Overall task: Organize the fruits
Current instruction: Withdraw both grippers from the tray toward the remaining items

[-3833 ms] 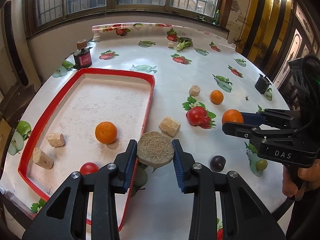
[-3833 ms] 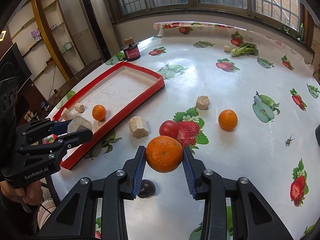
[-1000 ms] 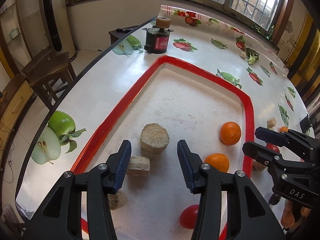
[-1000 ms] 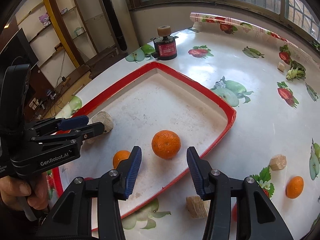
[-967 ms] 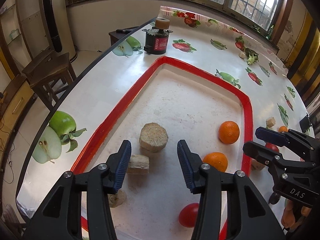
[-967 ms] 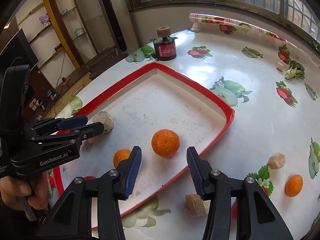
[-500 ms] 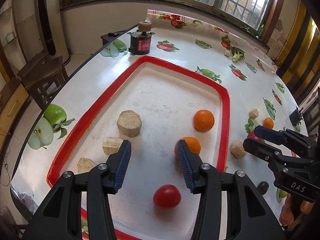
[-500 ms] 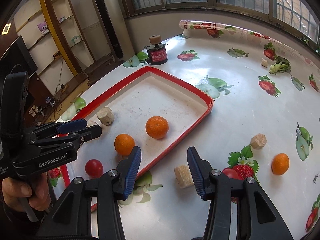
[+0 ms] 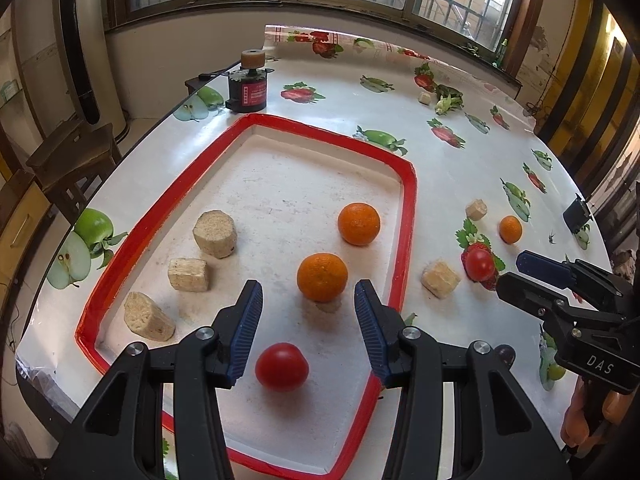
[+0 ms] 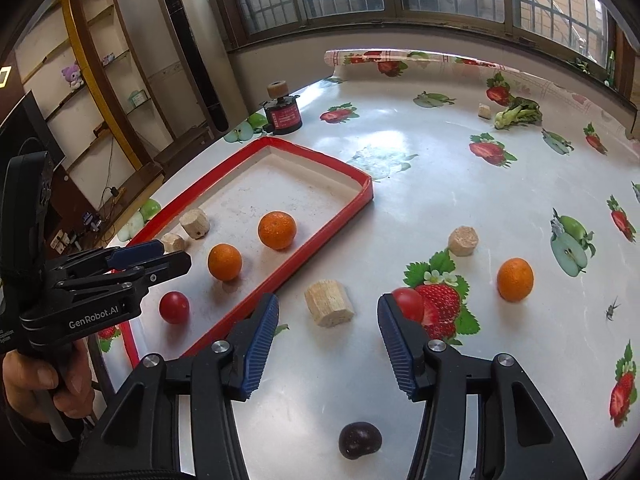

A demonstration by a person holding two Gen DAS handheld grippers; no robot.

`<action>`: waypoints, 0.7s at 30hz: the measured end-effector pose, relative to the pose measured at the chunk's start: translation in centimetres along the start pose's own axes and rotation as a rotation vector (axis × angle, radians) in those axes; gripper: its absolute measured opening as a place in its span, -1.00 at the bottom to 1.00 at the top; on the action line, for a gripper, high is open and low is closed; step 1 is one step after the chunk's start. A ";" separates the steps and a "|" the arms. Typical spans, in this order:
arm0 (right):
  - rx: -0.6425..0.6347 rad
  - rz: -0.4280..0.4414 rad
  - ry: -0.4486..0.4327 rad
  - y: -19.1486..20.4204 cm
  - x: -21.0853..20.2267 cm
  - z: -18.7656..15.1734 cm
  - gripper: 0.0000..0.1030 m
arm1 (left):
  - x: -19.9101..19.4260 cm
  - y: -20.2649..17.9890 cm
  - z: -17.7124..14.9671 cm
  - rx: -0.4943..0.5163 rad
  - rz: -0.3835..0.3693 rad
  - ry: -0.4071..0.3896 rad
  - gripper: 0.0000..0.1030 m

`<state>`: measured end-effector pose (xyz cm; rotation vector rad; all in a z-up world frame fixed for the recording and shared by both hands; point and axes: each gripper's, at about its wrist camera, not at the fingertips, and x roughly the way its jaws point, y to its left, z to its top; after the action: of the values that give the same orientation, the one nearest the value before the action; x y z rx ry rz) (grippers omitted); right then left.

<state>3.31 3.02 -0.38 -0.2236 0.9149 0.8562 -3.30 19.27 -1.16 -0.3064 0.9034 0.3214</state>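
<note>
- Fruit-print oilcloth covers the desk (image 10: 460,184), under barred windows.
- Red-rimmed tray (image 9: 406,216) holds two oranges (image 9: 359,223), a red tomato (image 9: 281,366) and three pale cork-like blocks (image 9: 215,233).
- Outside it lie another block (image 10: 329,307), a second tomato (image 10: 408,303), a small orange (image 10: 515,279) and a dark plum (image 10: 359,439).
- Left tongs (image 9: 308,326) hang released over the tray, empty.
- Right tongs (image 10: 327,347), jaws just widening, are empty above the loose block.
- A black motor (image 9: 247,90) stands beyond the tray.
</note>
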 end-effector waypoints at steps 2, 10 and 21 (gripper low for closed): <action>0.009 -0.004 -0.009 -0.5 -0.6 -0.4 0.04 | -0.3 -0.5 -0.3 0.002 0.002 -0.013 -0.10; 0.039 -0.033 -0.038 -2.5 -2.7 -2.3 0.05 | 0.1 -3.5 -1.9 0.043 0.003 -0.016 -0.10; 0.103 -0.085 -0.044 -5.6 -4.6 -5.3 0.07 | 0.8 -7.2 -3.5 0.110 -0.043 0.014 -0.10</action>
<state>2.75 -5.94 -1.07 -0.1523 0.8997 0.7307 -2.48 11.51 -2.91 -0.2267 0.9236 0.2293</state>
